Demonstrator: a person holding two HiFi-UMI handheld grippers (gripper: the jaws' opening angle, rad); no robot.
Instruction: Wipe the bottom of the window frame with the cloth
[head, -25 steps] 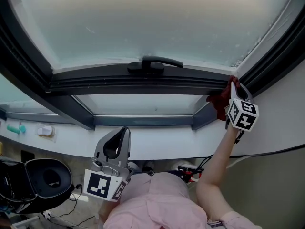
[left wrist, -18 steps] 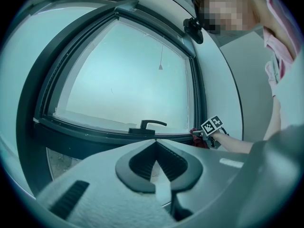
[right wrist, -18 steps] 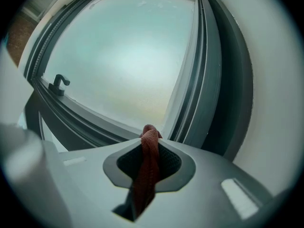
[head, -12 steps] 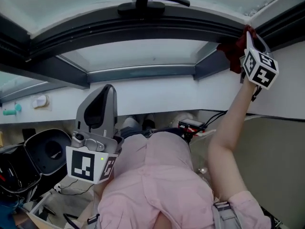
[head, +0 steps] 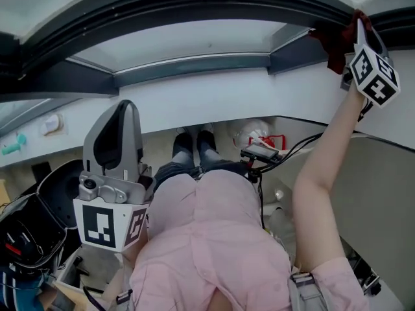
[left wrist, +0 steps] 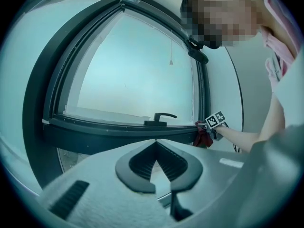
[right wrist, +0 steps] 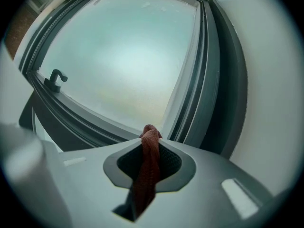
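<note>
Grippers: left gripper (head: 121,116), lower left, jaws closed together on nothing, well apart from the window. Window frame (head: 194,5), top centre, dark bottom rail. Right gripper (head: 360,30), upper right, jaws clamped on red cloth (head: 336,44), which is pressed against the frame's bottom right corner.

Reaching upper right with the right arm (head: 316,173), right gripper (head: 360,26) clamped on red cloth (head: 336,45); holding left gripper (head: 120,112) upright lower left, jaws together.
</note>
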